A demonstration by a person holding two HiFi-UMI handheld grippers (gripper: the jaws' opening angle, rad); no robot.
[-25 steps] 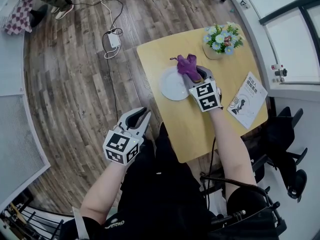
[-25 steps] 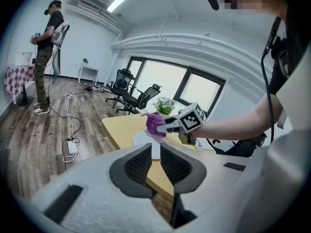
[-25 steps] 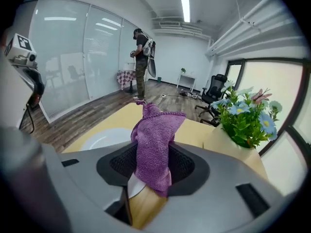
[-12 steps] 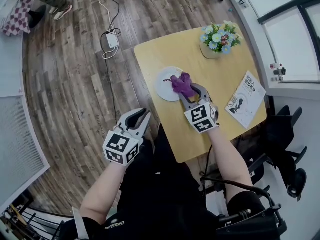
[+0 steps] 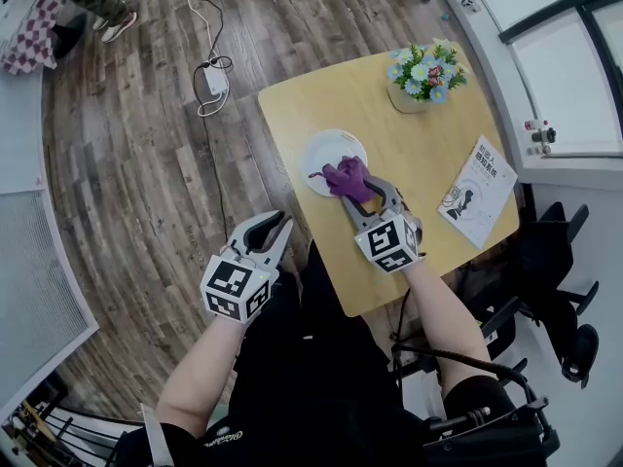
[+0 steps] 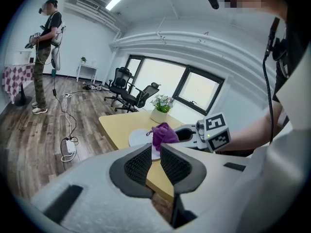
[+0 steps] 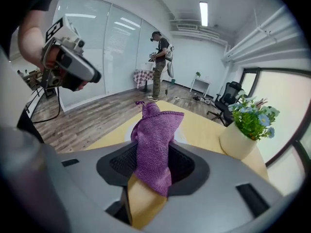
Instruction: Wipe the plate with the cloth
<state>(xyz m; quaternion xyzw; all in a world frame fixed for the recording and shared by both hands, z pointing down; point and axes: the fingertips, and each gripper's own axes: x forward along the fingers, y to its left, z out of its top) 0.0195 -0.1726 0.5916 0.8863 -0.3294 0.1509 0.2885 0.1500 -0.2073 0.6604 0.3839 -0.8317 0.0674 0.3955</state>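
**Change of state.** Directions are clock positions in the head view, with 12 o'clock at the top. Half a second ago the purple microfibre cloth (image 5: 345, 177) lies over the middle of the round white plate (image 5: 326, 152). A second ago it sits at the plate's 1 o'clock rim. It is now at the 5 o'clock rim, and your right gripper (image 5: 356, 195) is drawn back toward you. Read this as one wiping stroke pulled across the plate. The 9 to 12 o'clock part of the plate is probably untouched, so further strokes are likely needed.

**Jaws.**
- Right gripper: the jaws are clamped on the cloth, which bunches out ahead of them. No view confirms whether the cloth presses on the plate at this moment.
- Left gripper (image 5: 273, 227): the jaws stand narrowly apart with nothing between them. It is held off the table at 7 o'clock from the plate and takes no part.

**Surroundings.** The plate rests on the light wooden table (image 5: 428, 163), close to its 9 o'clock edge.
- A pale pot of blue and white flowers (image 5: 423, 74) stands at 1 o'clock from the plate, well apart.
- A printed white booklet (image 5: 479, 193) lies at 4 o'clock.
- Neither lies in the stroke path.

**Caution.** Nothing steadies the plate, and it is close to the table edge. A stroke pushed toward 9 o'clock could slide it off.
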